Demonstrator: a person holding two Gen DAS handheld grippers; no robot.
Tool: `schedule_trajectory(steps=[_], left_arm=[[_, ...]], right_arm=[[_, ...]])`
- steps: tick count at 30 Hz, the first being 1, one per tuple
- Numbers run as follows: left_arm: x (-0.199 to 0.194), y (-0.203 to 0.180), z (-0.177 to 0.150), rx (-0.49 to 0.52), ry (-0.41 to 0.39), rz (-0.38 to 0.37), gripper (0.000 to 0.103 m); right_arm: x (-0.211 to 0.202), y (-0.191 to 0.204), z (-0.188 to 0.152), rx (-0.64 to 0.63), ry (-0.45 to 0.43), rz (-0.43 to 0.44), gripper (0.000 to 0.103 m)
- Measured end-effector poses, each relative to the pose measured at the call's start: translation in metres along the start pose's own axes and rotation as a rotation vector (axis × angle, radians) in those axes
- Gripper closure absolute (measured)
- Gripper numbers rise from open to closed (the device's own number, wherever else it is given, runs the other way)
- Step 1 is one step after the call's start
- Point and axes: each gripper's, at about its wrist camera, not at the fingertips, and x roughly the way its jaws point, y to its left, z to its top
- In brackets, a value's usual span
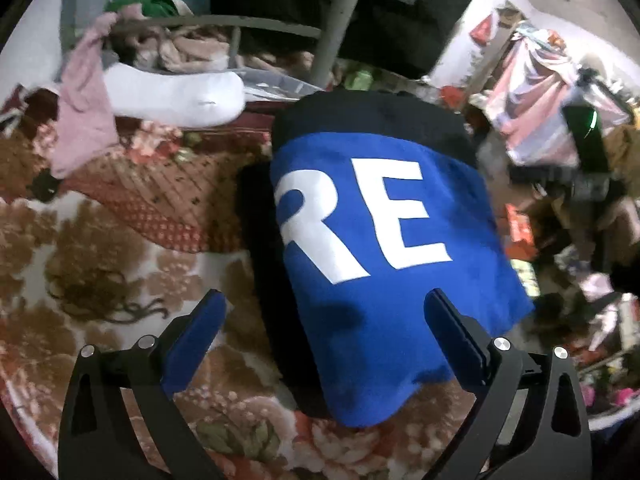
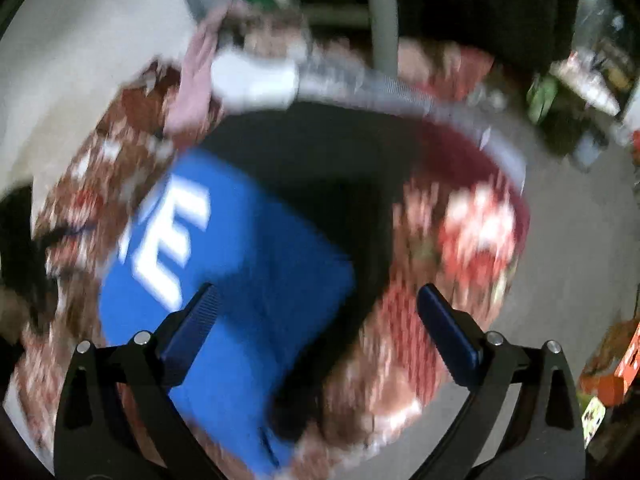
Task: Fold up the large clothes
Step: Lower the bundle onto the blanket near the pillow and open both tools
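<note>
Now both tongs hang wide apart and empty over the folded shirt.

Your left tongs point(image 1: 326, 304) and right tongs point(image 2: 318, 298) grip nothing; the blue-and-black garment point(image 1: 372, 240) lies folded into a compact packet on the floral blanket point(image 1: 100, 248), with white letters facing up. Watch out: a fingertip dragging across that top layer could pull the fold open, and the pink cloth point(image 1: 86, 112) just beside could snag if you swing wide.

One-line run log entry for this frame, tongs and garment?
left tongs: open, empty | right tongs: open, empty | blue garment: folded, lying on floral blanket | white letters up
</note>
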Motion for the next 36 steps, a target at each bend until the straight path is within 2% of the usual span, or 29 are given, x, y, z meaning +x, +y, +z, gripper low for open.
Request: schedule_trajectory(steps=[2, 4, 6, 7, 10, 11, 13, 16, 20, 23, 27, 29, 32, 34, 36], left_arm=[[0.013, -0.003, -0.003, -0.007, 0.004, 0.052, 0.006], [0.026, -0.015, -0.010, 0.037, 0.042, 0.120, 0.006], [0.035, -0.029, -0.017, 0.098, 0.039, 0.206, 0.004], [0.041, -0.030, -0.021, 0.083, 0.036, 0.219, 0.004], [0.050, -0.022, -0.026, -0.059, 0.050, 0.135, 0.004], [0.056, -0.025, -0.028, -0.064, 0.060, 0.137, 0.004], [0.065, -0.039, -0.033, 0.016, 0.048, 0.197, 0.004], [0.064, -0.045, -0.033, 0.023, 0.045, 0.232, 0.004], [0.031, -0.046, -0.023, 0.020, 0.001, 0.263, 0.005], [0.011, -0.052, -0.020, 0.014, -0.046, 0.279, 0.005], [0.006, -0.073, -0.031, 0.034, -0.069, 0.306, 0.005], [0.015, -0.079, -0.041, 0.030, -0.049, 0.308, 0.005], [0.037, -0.084, -0.055, -0.005, 0.030, 0.289, 0.005], [0.059, -0.080, -0.066, -0.031, 0.105, 0.314, 0.005], [0.074, -0.073, -0.077, -0.078, 0.130, 0.309, 0.004]], right_arm=[[0.018, 0.007, 0.027, 0.039, -0.037, -0.042, 0.005], [0.037, 0.006, 0.044, 0.056, -0.057, -0.106, 0.005], [0.071, -0.007, 0.054, 0.037, -0.023, -0.259, 0.004], [0.090, -0.016, 0.055, 0.014, 0.007, -0.334, 0.004], [0.119, -0.031, 0.054, -0.056, 0.029, -0.390, 0.005], [0.124, -0.034, 0.053, -0.072, 0.015, -0.411, 0.005], [0.130, -0.043, 0.054, -0.077, 0.010, -0.465, 0.005], [0.127, -0.065, 0.054, 0.024, 0.031, -0.364, 0.005], [0.081, -0.054, 0.053, 0.017, -0.016, -0.310, 0.005], [0.033, -0.028, 0.028, -0.001, -0.067, -0.220, 0.005], [0.017, 0.008, -0.019, -0.009, -0.039, -0.131, 0.005], [0.023, 0.021, -0.044, -0.021, -0.005, -0.109, 0.005], [0.042, 0.031, -0.079, -0.060, 0.047, -0.134, 0.005], [0.057, 0.027, -0.093, -0.062, 0.088, -0.126, 0.005], [0.064, 0.020, -0.106, -0.040, 0.095, -0.096, 0.005]])
